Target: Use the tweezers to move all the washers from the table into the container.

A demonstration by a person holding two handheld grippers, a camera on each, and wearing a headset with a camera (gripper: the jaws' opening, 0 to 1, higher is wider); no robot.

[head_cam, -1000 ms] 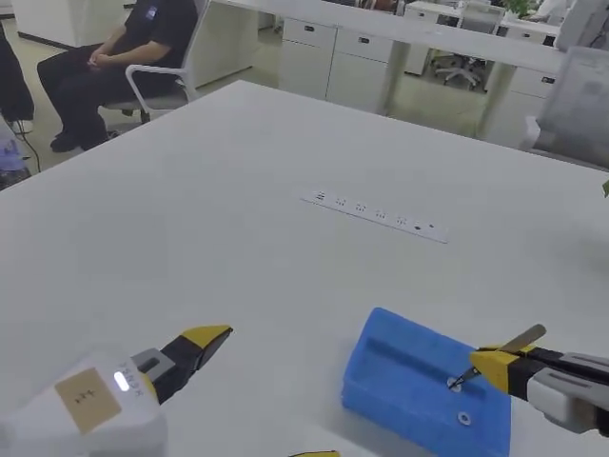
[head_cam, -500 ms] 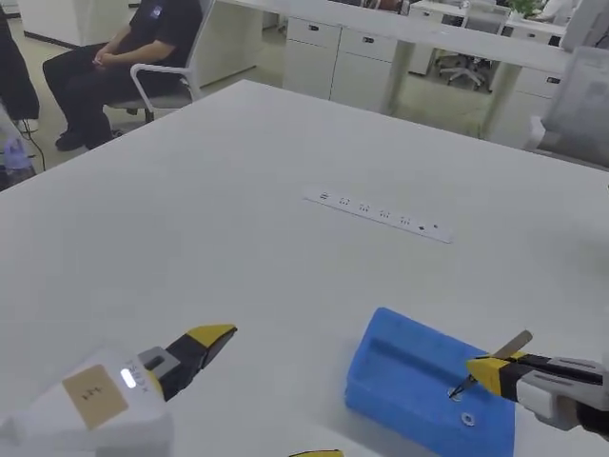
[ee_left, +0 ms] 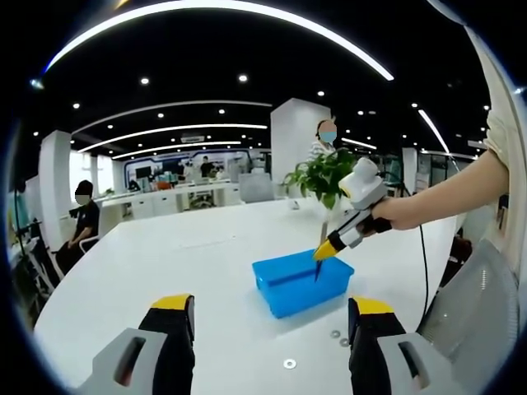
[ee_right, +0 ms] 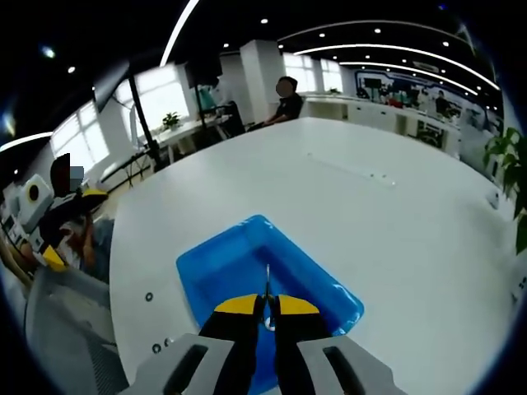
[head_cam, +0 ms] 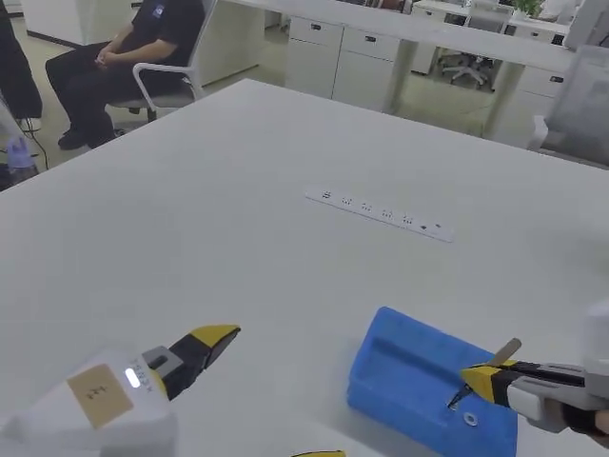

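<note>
1. Right gripper (ee_right: 263, 306): jaws are drawn together and clamped on the tweezers (ee_right: 267, 286), which project forward from between the yellow tips.
2. The tweezers' points angle down into the container (ee_right: 218, 263), a blue tray directly under and ahead of this gripper.
3. In the head view, one washer (head_cam: 470, 419) lies on the blue floor just beside the tweezers' points, on the side nearer the person. Whether the points grip anything cannot be told.
4. Left gripper (ee_left: 272, 309): jaws stand wide apart with nothing between them. It is held over the table (ee_left: 165, 263), well apart from the container.
5. Loose washers (ee_left: 289, 363): three lie on the table just ahead of the left gripper's jaws, short of the container.
6. Power strip (head_cam: 381, 213): it lies flat on the table, well beyond both grippers.
</note>
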